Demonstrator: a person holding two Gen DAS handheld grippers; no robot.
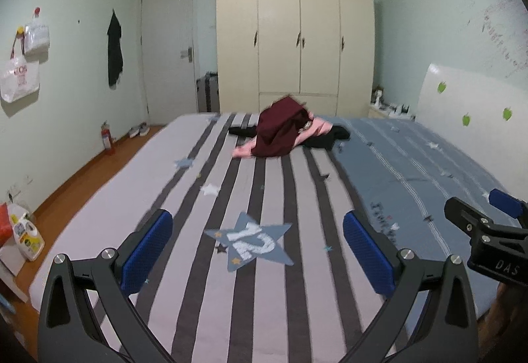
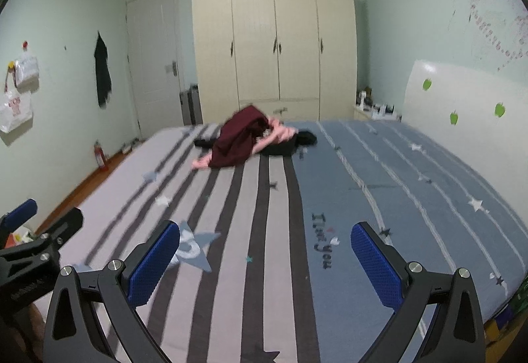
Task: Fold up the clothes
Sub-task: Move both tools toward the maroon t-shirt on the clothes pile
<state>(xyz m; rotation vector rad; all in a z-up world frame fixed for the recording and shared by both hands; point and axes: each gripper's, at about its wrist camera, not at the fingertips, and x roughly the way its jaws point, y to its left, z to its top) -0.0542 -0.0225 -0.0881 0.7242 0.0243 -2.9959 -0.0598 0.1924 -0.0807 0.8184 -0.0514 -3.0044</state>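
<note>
Lying crumpled on far side of bed (image 1: 231,280), clothes heap (image 1: 280,132), maroon over pink and black, left gripper (image 1: 257,250) and right gripper (image 2: 265,264) jaws wide apart, empty, above near bed edge.

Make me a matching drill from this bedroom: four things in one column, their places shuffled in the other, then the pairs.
Things:
1. maroon garment
2. fire extinguisher
3. dark garment
4. green apple stickers

Places:
A. hanging on the wall beside the door
B. on the white headboard
C. on top of the clothes pile at the far end of the bed
D. on the floor by the wall

Pairs: 1-C, 2-D, 3-A, 4-B
</note>
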